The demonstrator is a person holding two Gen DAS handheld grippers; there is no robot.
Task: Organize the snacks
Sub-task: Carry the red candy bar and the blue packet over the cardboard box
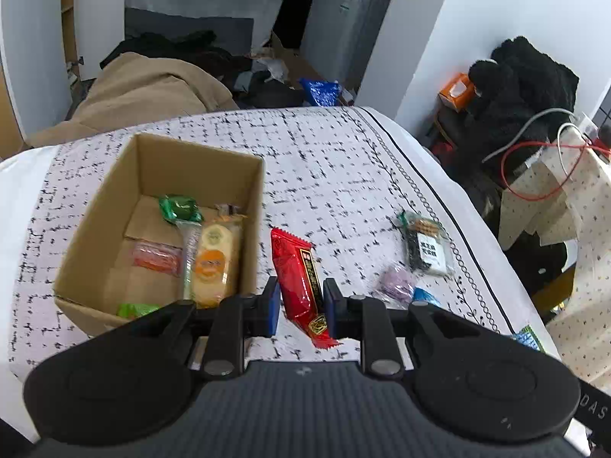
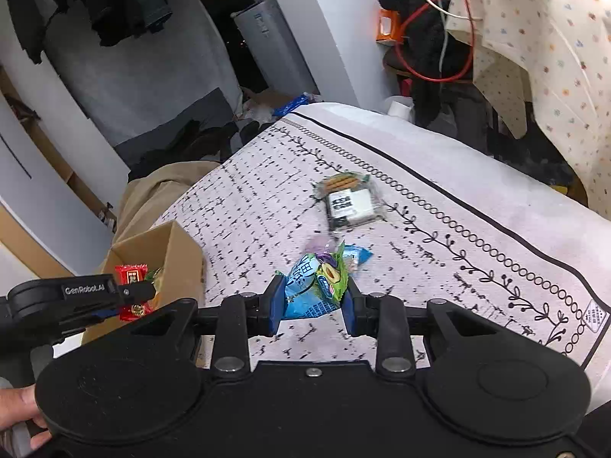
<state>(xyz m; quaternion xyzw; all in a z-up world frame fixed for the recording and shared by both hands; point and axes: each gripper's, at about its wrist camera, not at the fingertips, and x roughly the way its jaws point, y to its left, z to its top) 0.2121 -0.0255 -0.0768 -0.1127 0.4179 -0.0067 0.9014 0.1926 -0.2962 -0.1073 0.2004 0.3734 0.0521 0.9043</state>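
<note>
My left gripper (image 1: 299, 307) is shut on a red snack packet (image 1: 299, 278), held just right of the open cardboard box (image 1: 95, 206). The box holds several snacks, among them a yellow-orange packet (image 1: 214, 263) and a green one (image 1: 179, 208). From the right wrist view the left gripper (image 2: 131, 297) hangs beside the box (image 2: 183, 263) with the red packet (image 2: 131, 273). My right gripper (image 2: 315, 297) is shut on a blue and green snack bag (image 2: 315, 286) above the cloth. A clear packet with a black-and-white label (image 1: 425, 246) (image 2: 349, 202) and a purple sweet (image 1: 395, 284) lie on the cloth.
The patterned white cloth (image 1: 324, 160) covers the table, whose right edge drops off near a dotted-cloth table (image 2: 542, 57) with red and white cables. A tan garment (image 1: 145, 91) lies behind the box. A hand (image 2: 21, 408) holds the left gripper's handle.
</note>
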